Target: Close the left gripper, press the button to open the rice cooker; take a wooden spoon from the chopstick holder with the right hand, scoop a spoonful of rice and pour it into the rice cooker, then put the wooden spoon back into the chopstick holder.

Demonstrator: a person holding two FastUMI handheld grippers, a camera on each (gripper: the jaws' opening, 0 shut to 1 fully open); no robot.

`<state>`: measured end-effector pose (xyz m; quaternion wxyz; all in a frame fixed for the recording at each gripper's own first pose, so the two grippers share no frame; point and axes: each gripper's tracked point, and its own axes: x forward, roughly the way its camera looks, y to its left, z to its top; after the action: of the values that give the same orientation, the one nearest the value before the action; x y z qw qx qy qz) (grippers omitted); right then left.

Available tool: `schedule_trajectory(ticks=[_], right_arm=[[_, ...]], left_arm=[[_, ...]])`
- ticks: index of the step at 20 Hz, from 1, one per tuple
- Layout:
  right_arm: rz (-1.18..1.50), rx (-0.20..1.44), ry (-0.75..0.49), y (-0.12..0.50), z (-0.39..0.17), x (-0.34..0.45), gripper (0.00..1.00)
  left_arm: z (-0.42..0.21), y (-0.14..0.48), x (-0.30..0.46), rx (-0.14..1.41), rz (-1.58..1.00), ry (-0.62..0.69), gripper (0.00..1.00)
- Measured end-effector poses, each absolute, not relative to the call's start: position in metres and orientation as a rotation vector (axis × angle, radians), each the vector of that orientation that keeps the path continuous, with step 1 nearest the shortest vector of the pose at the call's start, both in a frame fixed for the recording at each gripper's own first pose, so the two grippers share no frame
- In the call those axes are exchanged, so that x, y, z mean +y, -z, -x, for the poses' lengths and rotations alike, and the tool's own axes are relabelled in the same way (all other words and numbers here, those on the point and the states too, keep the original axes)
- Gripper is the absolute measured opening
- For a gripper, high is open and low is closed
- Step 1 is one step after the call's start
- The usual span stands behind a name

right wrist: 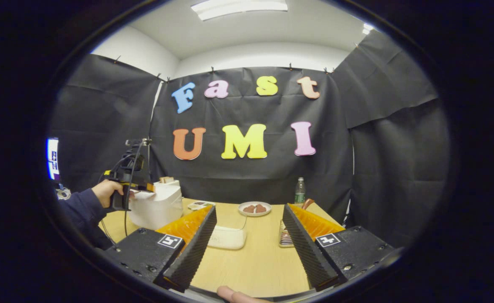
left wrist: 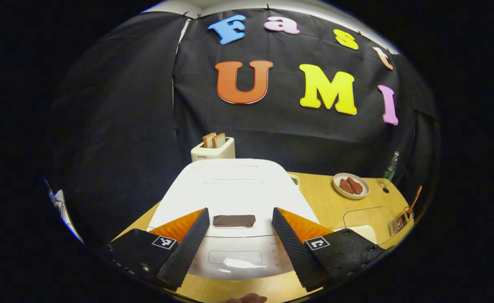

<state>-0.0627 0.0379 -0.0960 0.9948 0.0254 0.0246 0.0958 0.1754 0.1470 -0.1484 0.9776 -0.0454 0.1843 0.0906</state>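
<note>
The white rice cooker (left wrist: 234,189) stands close in front of me with its lid down. Its dark button (left wrist: 234,220) lies between the fingers of my left gripper (left wrist: 240,210), which is open and hovers just above the lid's front. In the right gripper view a hand holds that left gripper (right wrist: 135,189) over the rice cooker (right wrist: 156,206). My right gripper (right wrist: 249,209) is open and empty above the table. The wooden spoon (left wrist: 414,201) stands in the chopstick holder (left wrist: 400,221) at the right edge. The rice container (right wrist: 228,237) lies ahead of the right gripper, and the chopstick holder (right wrist: 286,237) is partly hidden behind its right finger.
A toaster (left wrist: 212,148) with bread slices stands behind the cooker. A plate (left wrist: 351,185) of sausages and a green bottle (left wrist: 391,166) are at the back right of the wooden table (right wrist: 251,261). A fingertip shows at the bottom of each view.
</note>
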Motion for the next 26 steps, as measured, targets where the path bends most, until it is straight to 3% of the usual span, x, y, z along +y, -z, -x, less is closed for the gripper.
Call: schedule_trajectory(ticks=[10, 17, 18, 26], right_arm=[[-0.088, 0.053, -0.155, 0.096, 0.057, 0.036, 0.99], [-0.110, 0.001, -0.128, 0.074, 0.061, 0.022, 1.00], [-0.113, 0.010, -0.123, 0.079, 0.062, 0.020, 0.96], [-0.106, 0.025, -0.156, 0.082, 0.071, 0.028, 1.00]], left_arm=[[-0.055, 0.052, 0.089, 0.054, 0.058, -0.056, 0.94], [0.033, 0.061, 0.036, 0.034, 0.070, 0.080, 0.94], [0.044, 0.064, 0.032, 0.023, 0.047, 0.083, 0.94], [0.085, 0.062, 0.033, -0.027, 0.023, 0.041, 0.94]])
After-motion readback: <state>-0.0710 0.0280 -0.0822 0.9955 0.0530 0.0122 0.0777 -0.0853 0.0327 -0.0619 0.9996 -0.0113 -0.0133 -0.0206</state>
